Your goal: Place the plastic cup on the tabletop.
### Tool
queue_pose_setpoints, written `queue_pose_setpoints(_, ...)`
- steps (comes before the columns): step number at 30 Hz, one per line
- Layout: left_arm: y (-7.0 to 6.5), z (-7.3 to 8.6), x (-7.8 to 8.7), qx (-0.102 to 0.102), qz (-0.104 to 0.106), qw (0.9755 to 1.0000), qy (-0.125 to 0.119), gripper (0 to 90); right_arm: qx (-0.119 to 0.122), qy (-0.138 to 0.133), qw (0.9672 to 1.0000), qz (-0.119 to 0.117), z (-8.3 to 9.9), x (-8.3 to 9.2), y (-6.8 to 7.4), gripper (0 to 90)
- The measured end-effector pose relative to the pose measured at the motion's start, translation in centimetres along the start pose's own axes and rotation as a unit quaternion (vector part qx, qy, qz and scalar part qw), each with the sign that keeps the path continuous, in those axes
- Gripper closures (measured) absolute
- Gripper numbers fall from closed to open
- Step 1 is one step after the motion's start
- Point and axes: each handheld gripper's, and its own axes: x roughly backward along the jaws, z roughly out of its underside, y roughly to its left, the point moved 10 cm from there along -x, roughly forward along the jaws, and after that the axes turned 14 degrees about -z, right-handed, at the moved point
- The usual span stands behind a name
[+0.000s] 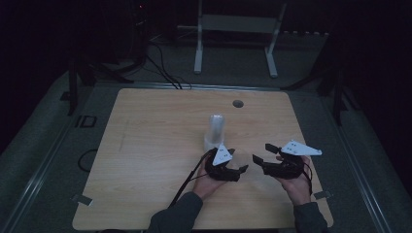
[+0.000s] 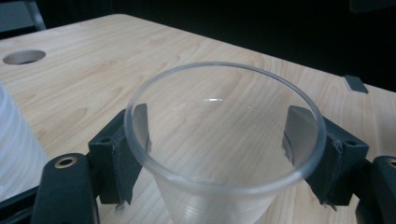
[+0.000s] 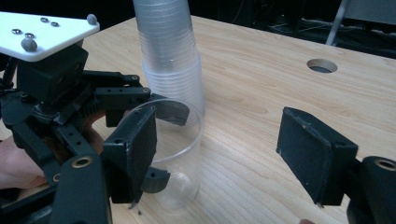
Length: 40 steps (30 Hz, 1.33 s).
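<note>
A wooden table (image 1: 145, 145) carries a tall stack of clear cups (image 3: 170, 56). Just beside it stands a single clear cup (image 2: 224, 140), upright between the left gripper (image 1: 239, 165)'s parted jaws, pads off its wall. The right gripper (image 3: 224, 154) gapes wide nearby, holding nothing.

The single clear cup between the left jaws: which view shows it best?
The left gripper view: the single clear cup sits close up, its whole rim visible between the left hand-held gripper's pads. The right gripper view shows the cup side-on, partly hidden by that gripper. The high view shows it as a dim pale patch.
</note>
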Motion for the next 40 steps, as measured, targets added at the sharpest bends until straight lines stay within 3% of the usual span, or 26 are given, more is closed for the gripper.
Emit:
queue_pose_setpoints(10,0.2,0.2,0.4,0.008,0.0,0.9999,0.01,14.6,-0.001,0.001,1.0,-0.001,0.1,-0.1,0.0,28.3)
queue_pose_setpoints(40,0.4,1.1,1.6,0.019,-0.001,0.9997,0.016,14.5,-0.001,0.0,1.0,0.001,0.1,0.1,-0.1,28.3)
